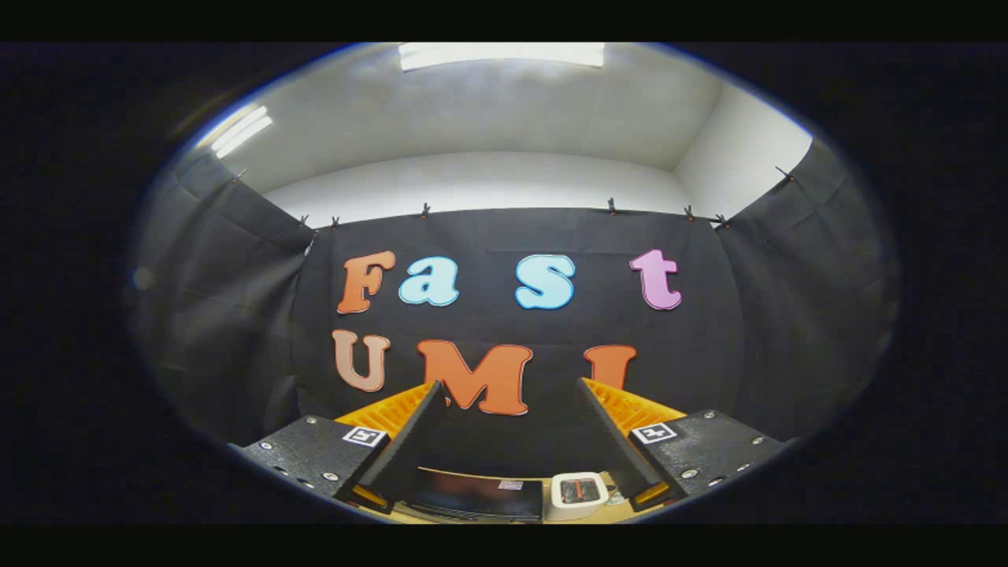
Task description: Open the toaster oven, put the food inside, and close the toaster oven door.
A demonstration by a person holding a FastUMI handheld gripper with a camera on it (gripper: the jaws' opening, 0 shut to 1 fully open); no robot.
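- The tongs (510, 386) are spread wide, their two fingers (409, 441) angled apart with nothing held between them.
- They are lifted high and pointed at the booth's black cloth wall (709, 354) rather than down at the things.
- Low between the fingers sits a dark, flat-topped box (472, 494), which looks to be the toaster oven; I cannot tell if its door is open or closed.
- Just beside it, toward the right finger, stands a small white appliance (579, 494) with dark slots in its top.
- Both rest on a pale wooden worktop (587, 516), of which just a sliver shows.
- Above the cloth are a white wall (488, 177) and bright ceiling lights (501, 53).
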